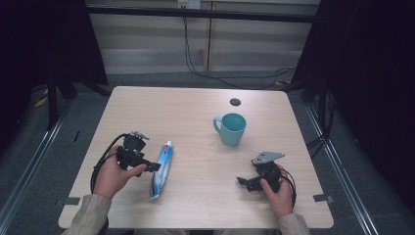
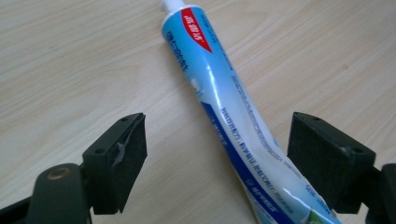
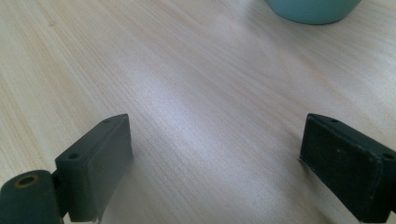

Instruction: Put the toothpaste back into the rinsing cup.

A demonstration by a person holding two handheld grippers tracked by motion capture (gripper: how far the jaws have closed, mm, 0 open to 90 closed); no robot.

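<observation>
Two grippers are seen at the near edge of one light wooden table (image 1: pixel 195 103), each held in one hand of a person whose sleeves come in from the bottom of the high view. The left gripper (image 1: pixel 152 167) is held at the table's left side, its jaws set wide apart and closed on nothing. One toothpaste tube (image 1: pixel 162 169) is laid flat on the wood just beside it. In the left gripper view the tube (image 2: pixel 233 121) is seen running between the two black pads, its lower end close against the right-hand pad (image 2: pixel 327 158) and well clear of the other; whether that pad touches it cannot be told. The tube is blue and white with a red patch near its white cap, and the cap end is pointed away from the person.

The right gripper (image 1: pixel 243 182) is held at the table's right side, its jaws likewise spread apart over bare wood, with nothing between them.

Farther back, right of centre, one teal mug (image 1: pixel 231 129) is stood upright, its handle turned to the left in the high view. Its base (image 3: pixel 313 10) is caught at the top of the right gripper view. Beyond the mug, one small dark round hole (image 1: pixel 235 102) is set in the tabletop.
</observation>
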